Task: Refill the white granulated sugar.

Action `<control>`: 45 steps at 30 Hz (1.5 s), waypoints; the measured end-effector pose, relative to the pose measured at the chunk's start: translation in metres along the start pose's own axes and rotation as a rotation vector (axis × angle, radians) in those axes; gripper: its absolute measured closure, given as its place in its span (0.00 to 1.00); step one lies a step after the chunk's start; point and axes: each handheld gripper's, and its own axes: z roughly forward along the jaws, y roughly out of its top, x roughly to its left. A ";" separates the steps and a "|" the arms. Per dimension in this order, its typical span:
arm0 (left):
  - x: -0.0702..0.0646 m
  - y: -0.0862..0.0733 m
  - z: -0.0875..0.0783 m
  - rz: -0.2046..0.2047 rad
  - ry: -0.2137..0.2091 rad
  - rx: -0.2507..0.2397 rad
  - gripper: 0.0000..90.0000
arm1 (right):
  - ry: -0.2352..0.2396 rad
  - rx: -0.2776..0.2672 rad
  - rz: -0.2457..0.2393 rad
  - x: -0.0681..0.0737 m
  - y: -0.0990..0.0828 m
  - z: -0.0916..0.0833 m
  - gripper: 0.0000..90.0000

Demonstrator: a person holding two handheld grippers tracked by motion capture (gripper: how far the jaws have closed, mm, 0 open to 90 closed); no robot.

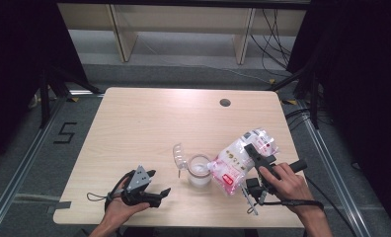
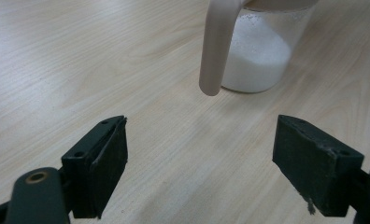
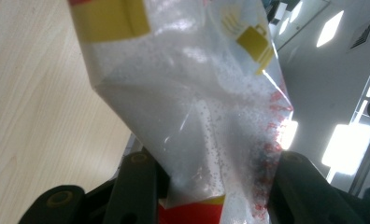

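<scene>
A clear cup (image 1: 199, 171) holding white powder stands near the table's front middle, its hinged lid (image 1: 178, 154) flipped open to the left. A clear plastic bag (image 1: 239, 159) with red and yellow print hangs tilted, its lower end at the cup's rim. My right gripper (image 1: 253, 149) is shut on the bag's upper part, and in the right gripper view the bag (image 3: 197, 107) is pinched between the jaws (image 3: 211, 191). My left gripper (image 1: 159, 181) stands open left of the cup, empty. The left gripper view shows the cup (image 2: 260, 56) and a beige strap (image 2: 217, 46) beyond the open gripper (image 2: 199, 154).
The wooden table (image 1: 144, 123) has a round cable hole (image 1: 225, 102) at the back right. Black curtains and tripod legs flank both sides. Cables lie on the floor behind the table, where shelving stands.
</scene>
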 end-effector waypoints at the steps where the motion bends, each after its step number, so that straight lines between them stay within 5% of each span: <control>1: 0.000 0.000 0.000 0.003 -0.001 0.000 0.20 | 0.000 -0.001 -0.002 0.000 0.000 0.000 0.72; 9: 0.000 0.000 0.000 0.001 0.000 0.003 0.20 | 0.002 0.017 0.019 0.001 0.000 -0.002 0.72; 18: -0.001 0.000 0.000 -0.016 0.004 0.002 0.20 | -0.024 0.001 -0.033 -0.004 0.002 -0.002 0.72; 45: 0.000 0.000 0.000 0.001 0.000 0.000 0.20 | -0.021 0.036 0.006 -0.003 0.000 -0.005 0.72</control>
